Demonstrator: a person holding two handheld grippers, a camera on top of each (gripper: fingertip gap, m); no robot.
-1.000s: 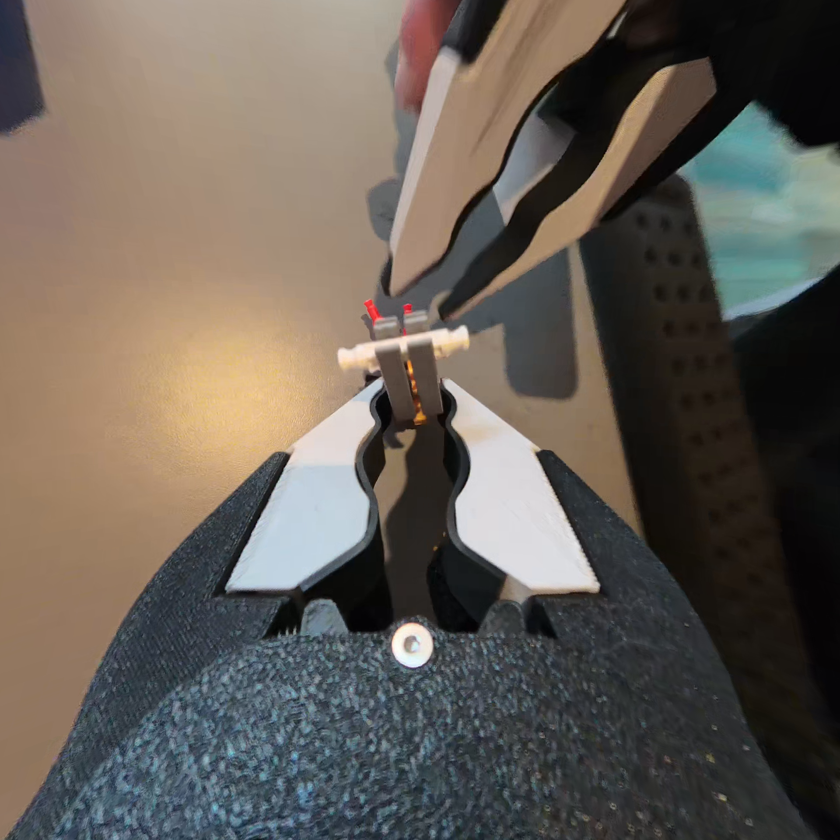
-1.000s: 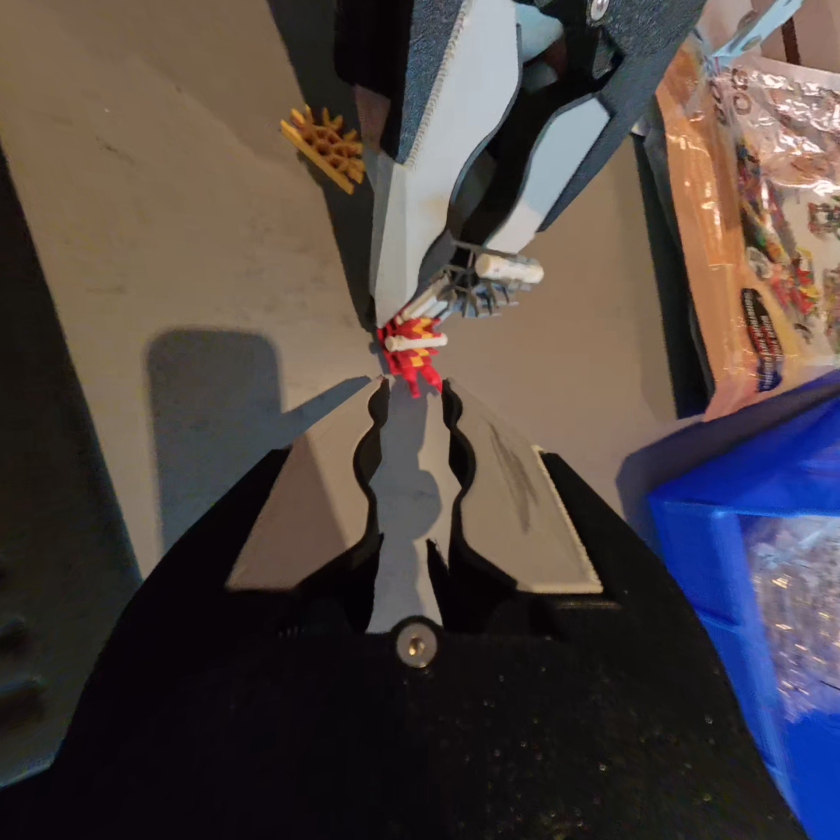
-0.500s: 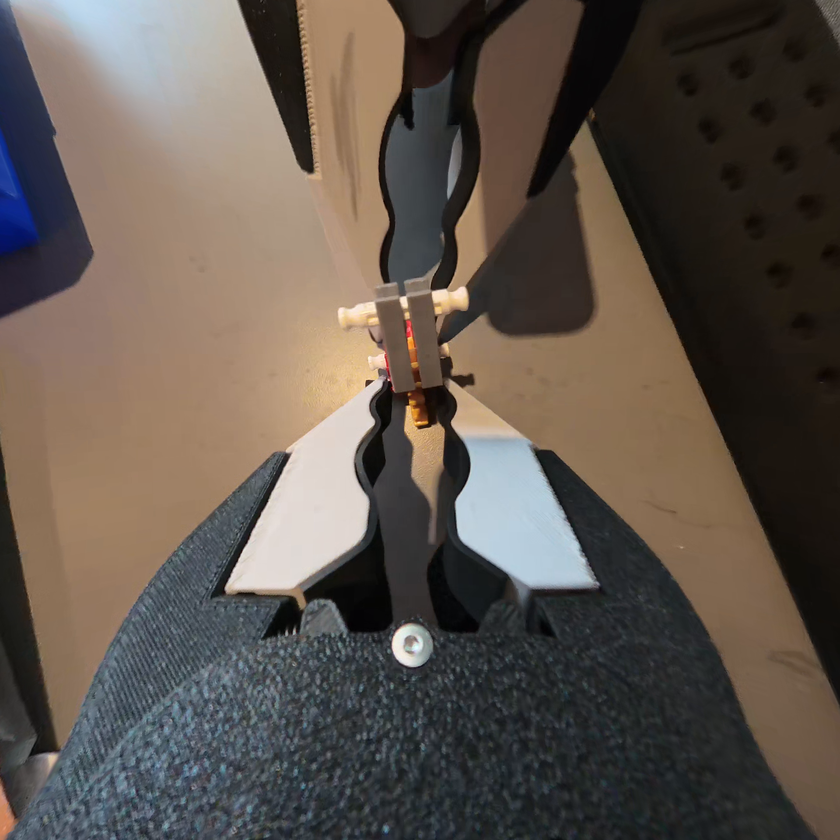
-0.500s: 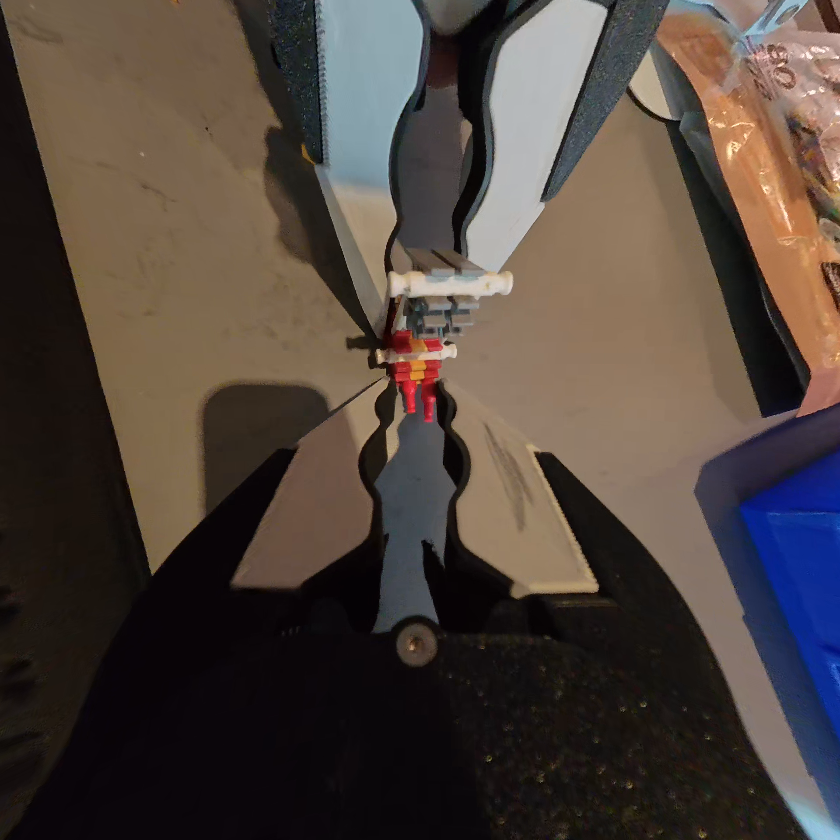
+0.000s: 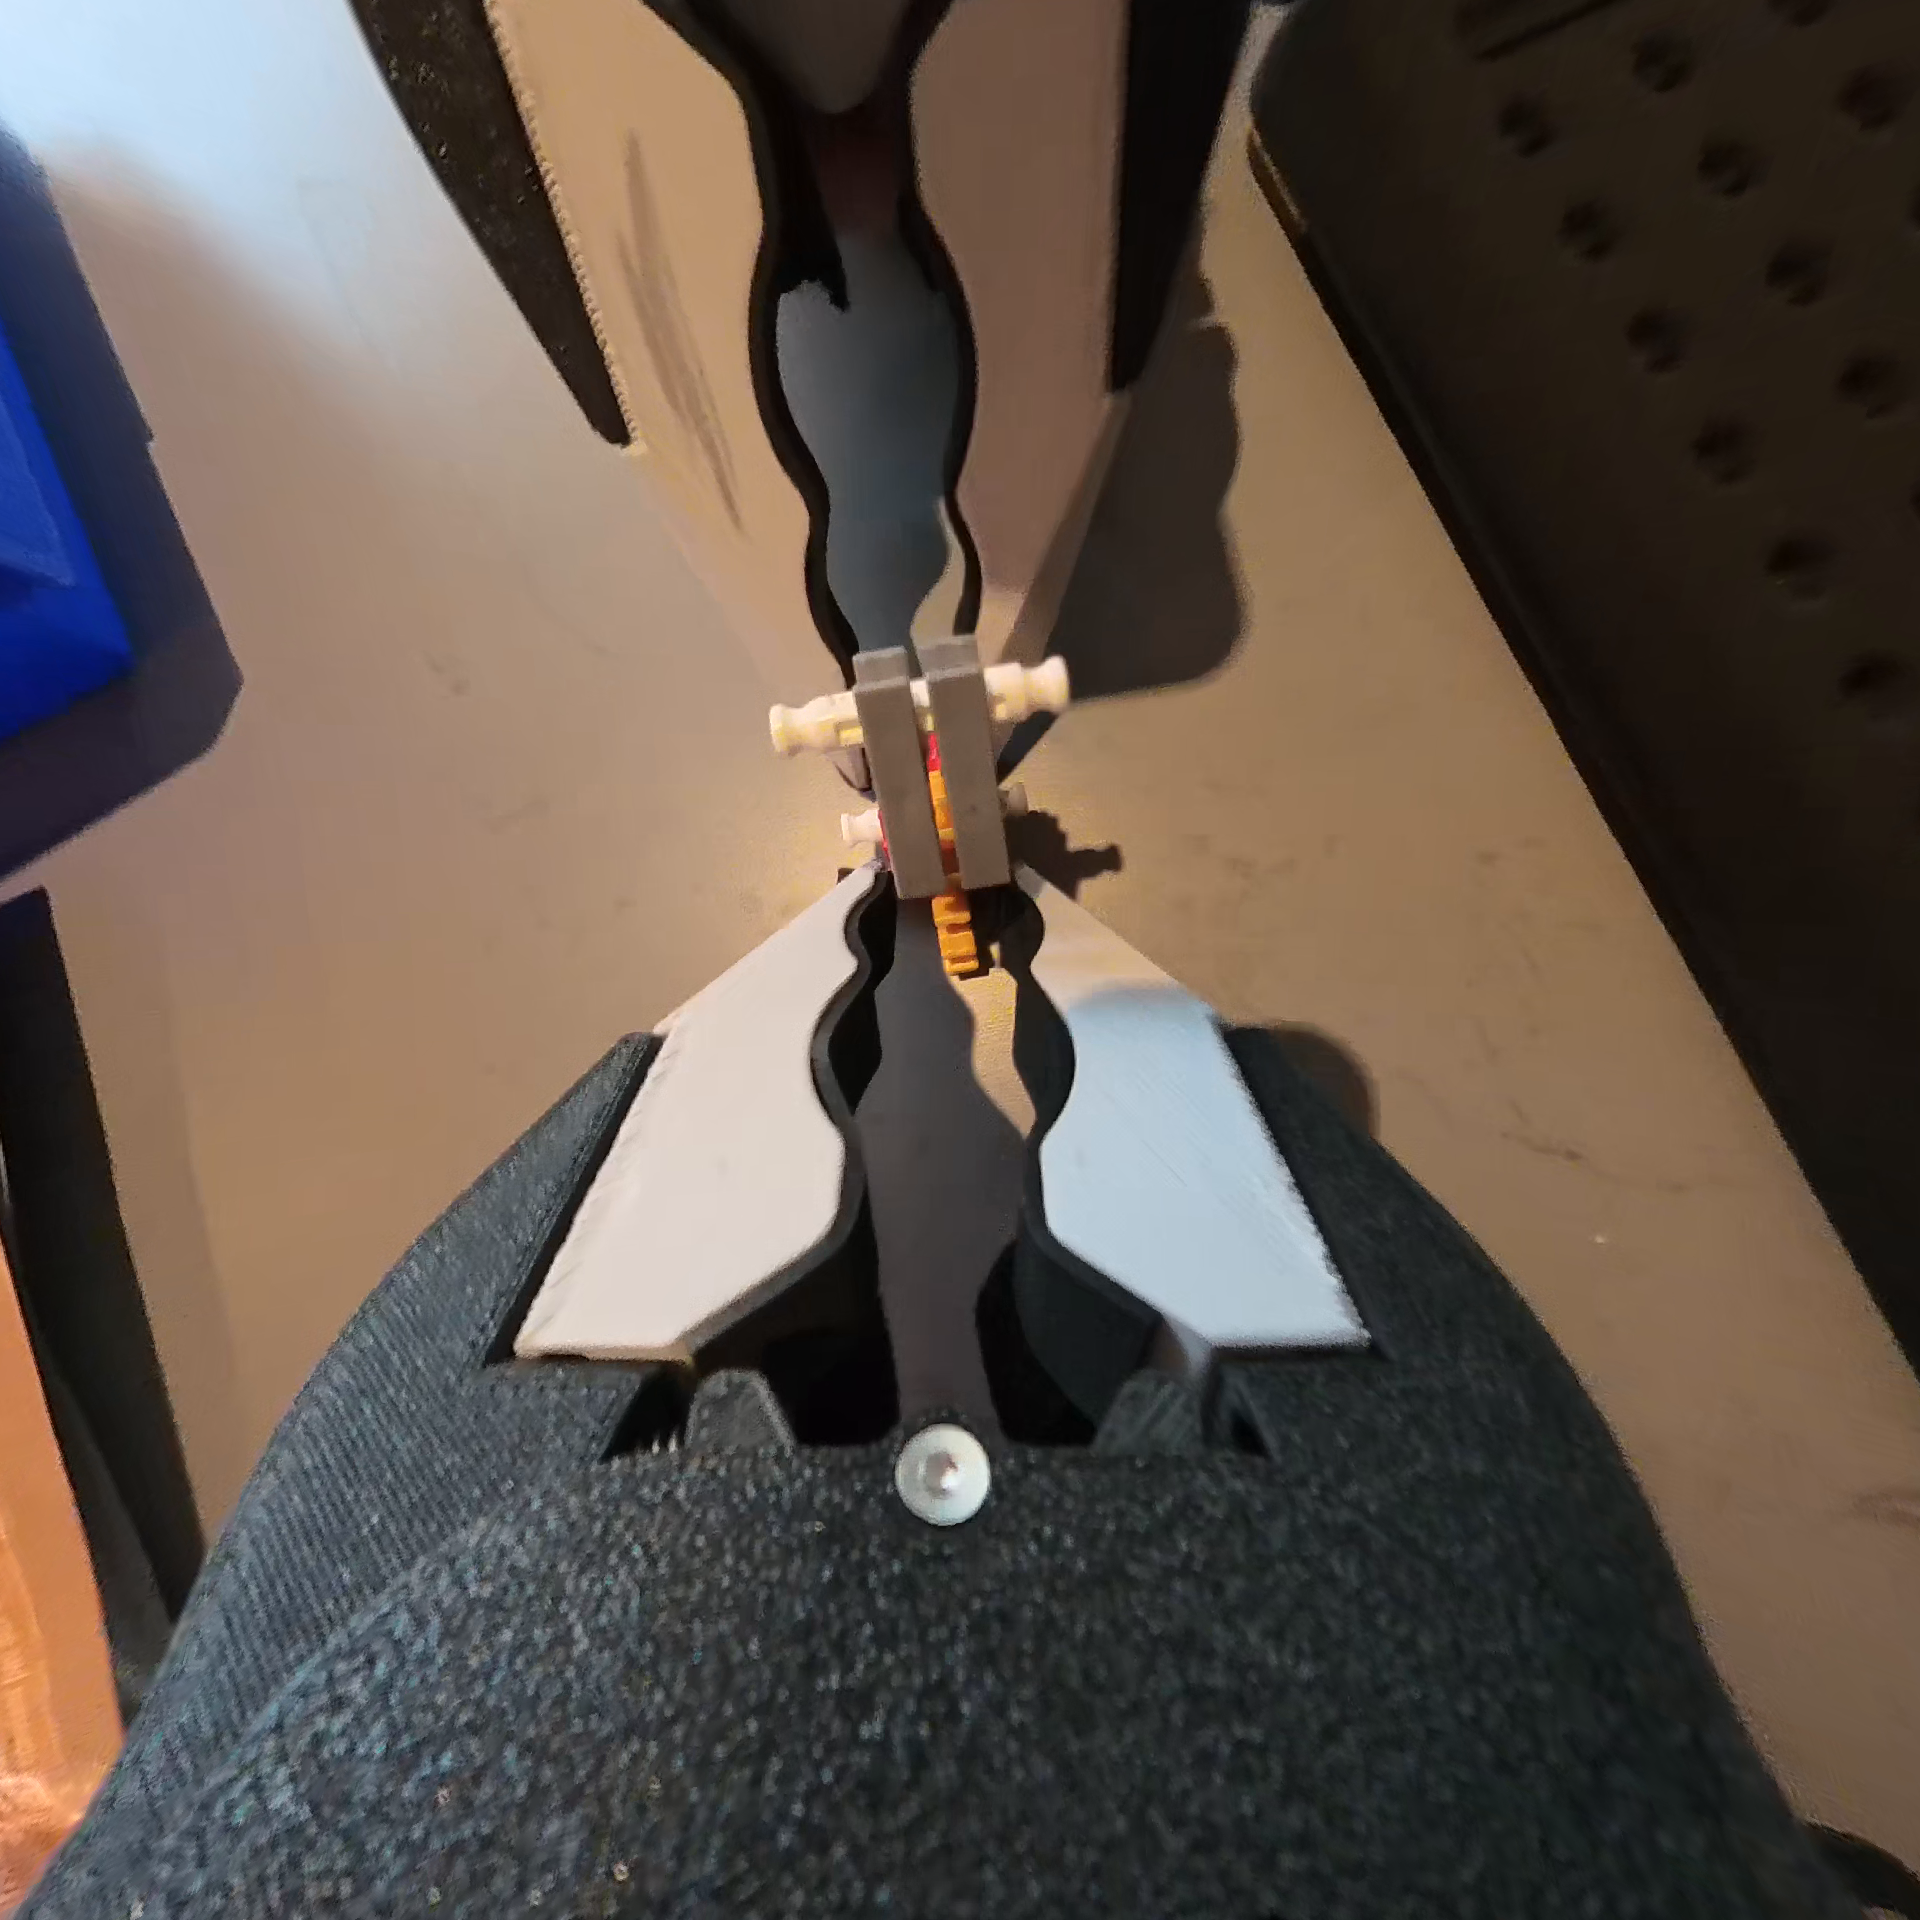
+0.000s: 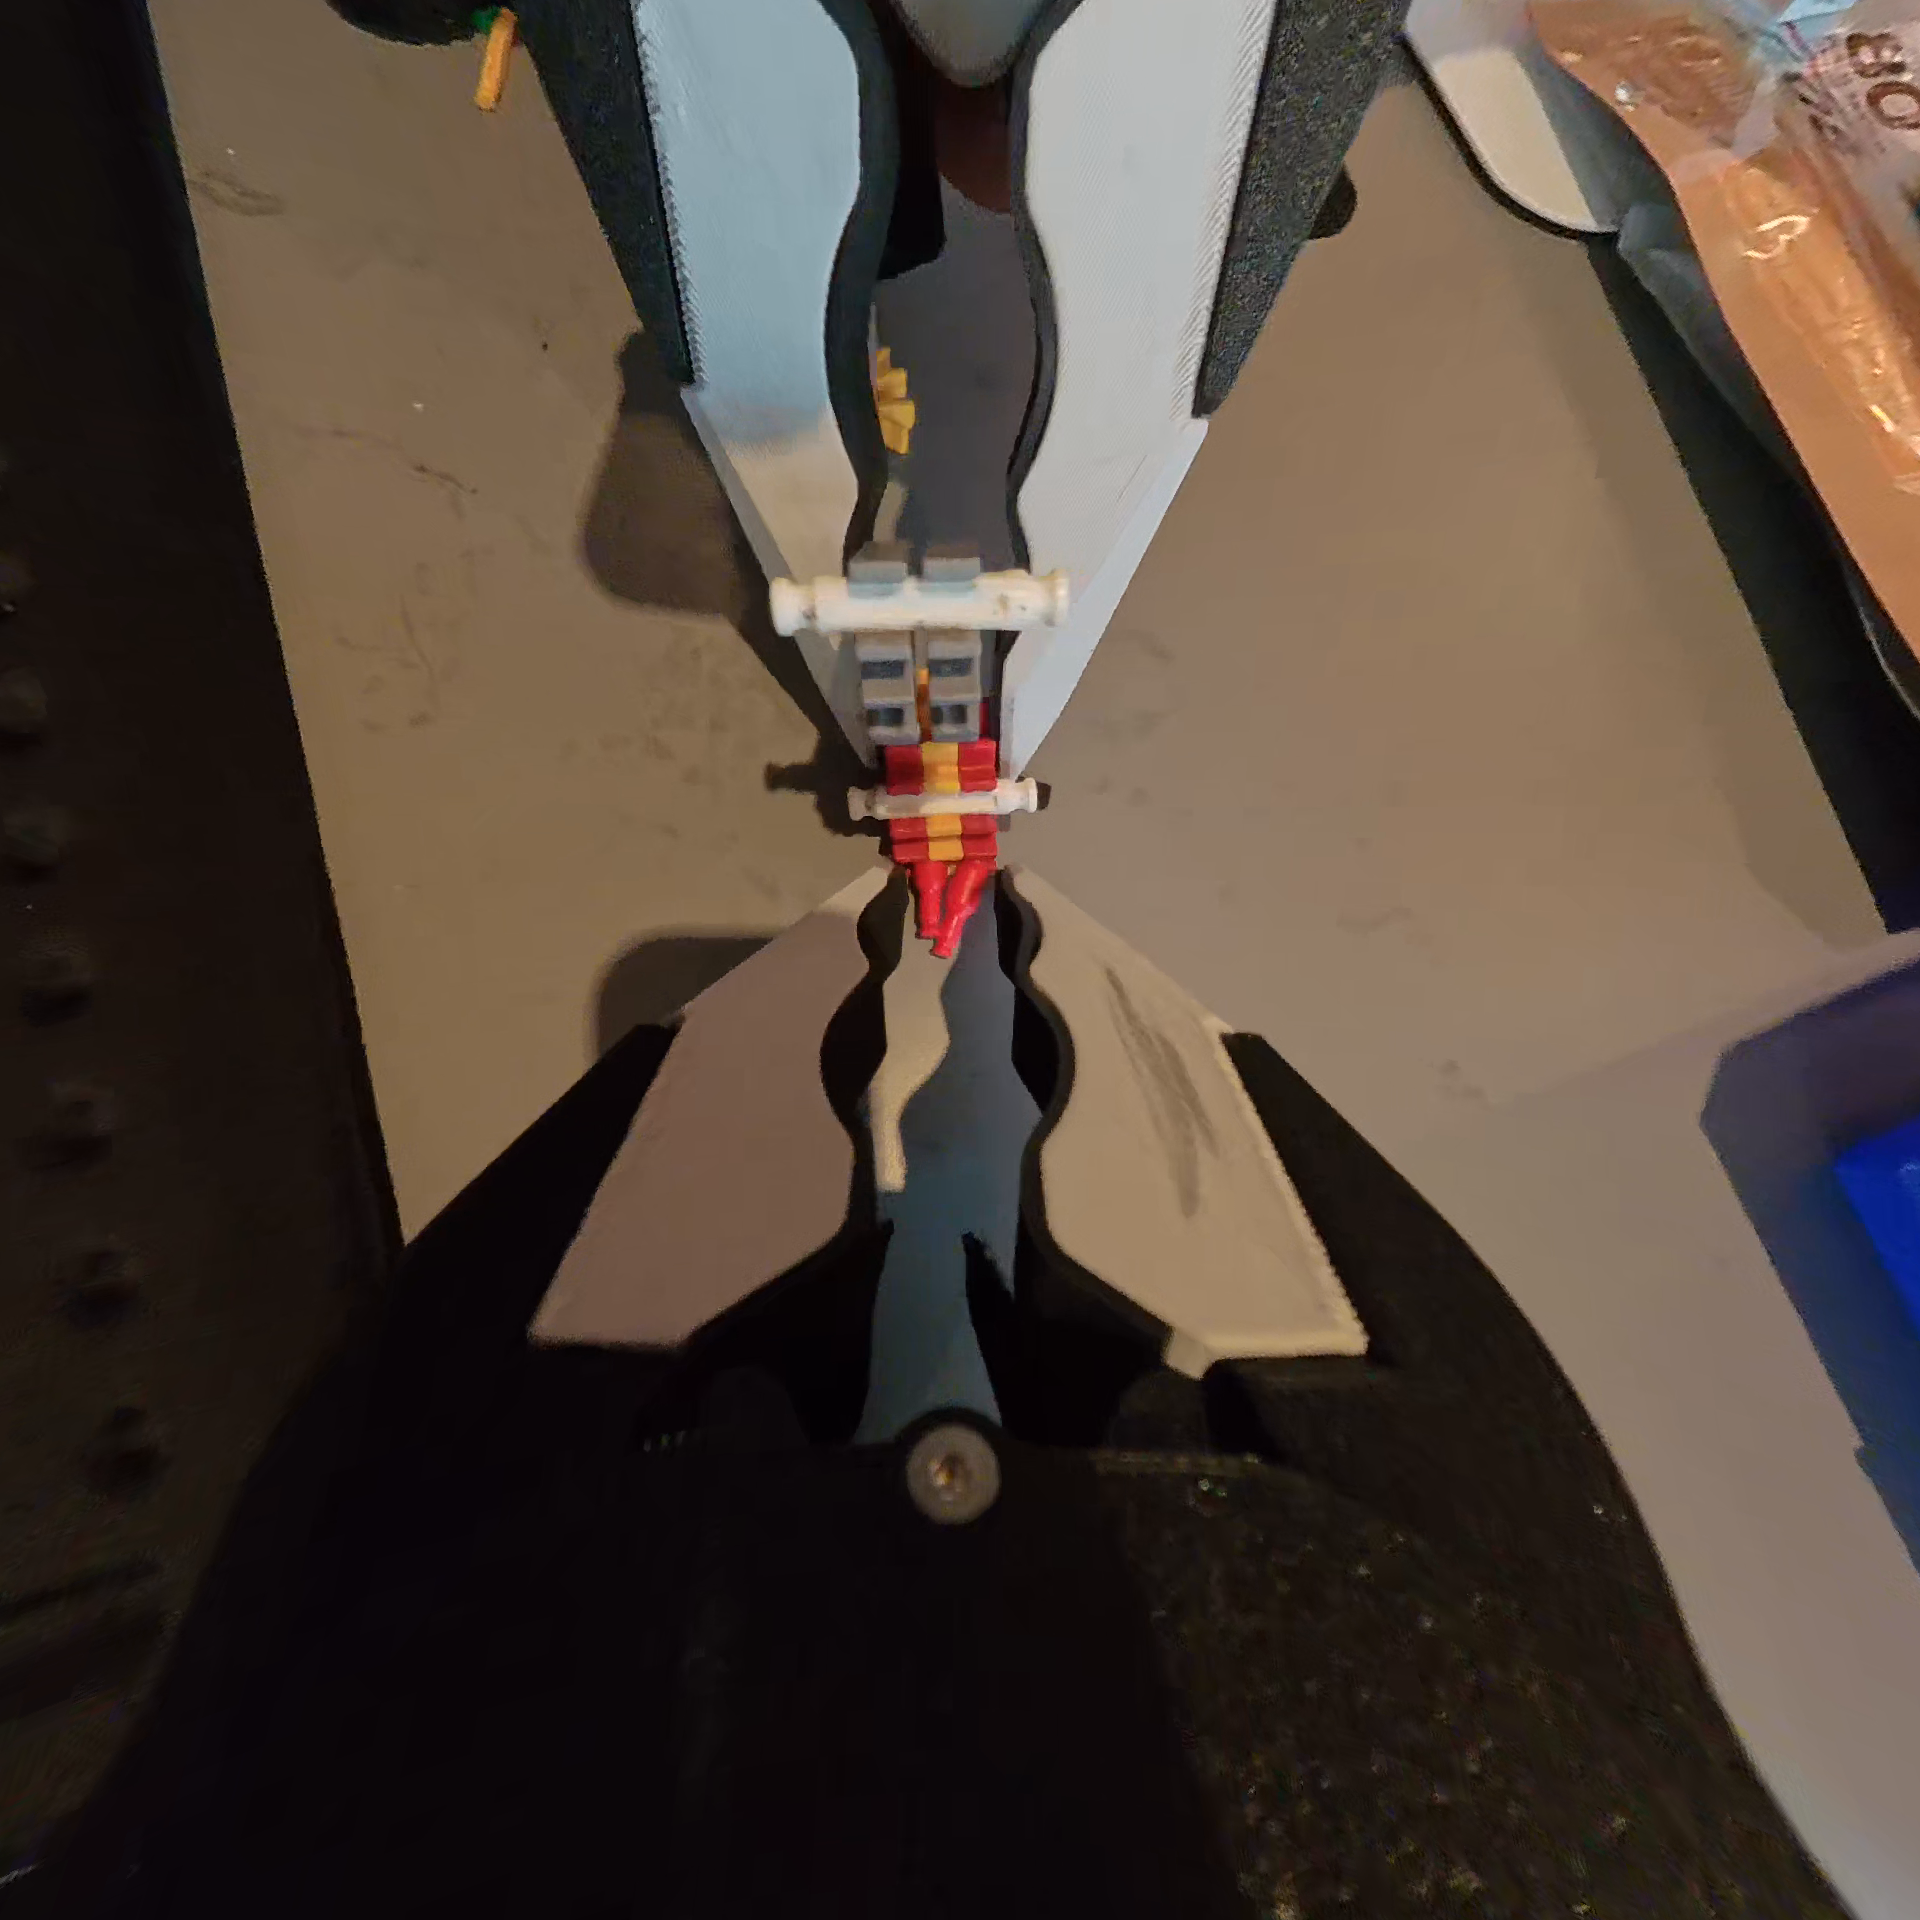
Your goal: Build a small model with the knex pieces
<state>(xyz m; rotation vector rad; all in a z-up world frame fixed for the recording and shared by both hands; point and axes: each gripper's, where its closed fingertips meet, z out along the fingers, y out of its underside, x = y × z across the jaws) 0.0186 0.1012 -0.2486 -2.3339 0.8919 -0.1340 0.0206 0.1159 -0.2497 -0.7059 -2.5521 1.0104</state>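
Note:
A small brick assembly [image 5: 940, 769] has two grey bars, two white cross rods and a red and orange end with two red pegs [image 6: 945, 904]. My left gripper [image 5: 945, 883] is shut on its grey end, with an orange piece between the fingers, and holds it above the tan table [image 5: 416, 727]. In the right wrist view the left gripper [image 6: 935, 748] comes down from the top. My right gripper [image 6: 945, 883] faces it tip to tip, jaws a narrow gap apart, with the red pegs between the tips. It also shows at the top of the left wrist view [image 5: 902, 644].
A blue bin [image 6: 1870, 1195] stands at the right, and shows at the left wrist view's left edge [image 5: 42, 582]. A clear bag of pieces [image 6: 1818, 260] lies at the far right. A black perforated panel [image 5: 1610, 416] borders the table. An orange toothed piece [image 6: 894, 405] lies on the table. Both grippers' tips are close together, under 4 cm apart.
Both grippers turned to face each other in line and drew together. The red pegs now sit between the right gripper's tips. The left gripper kept its hold.

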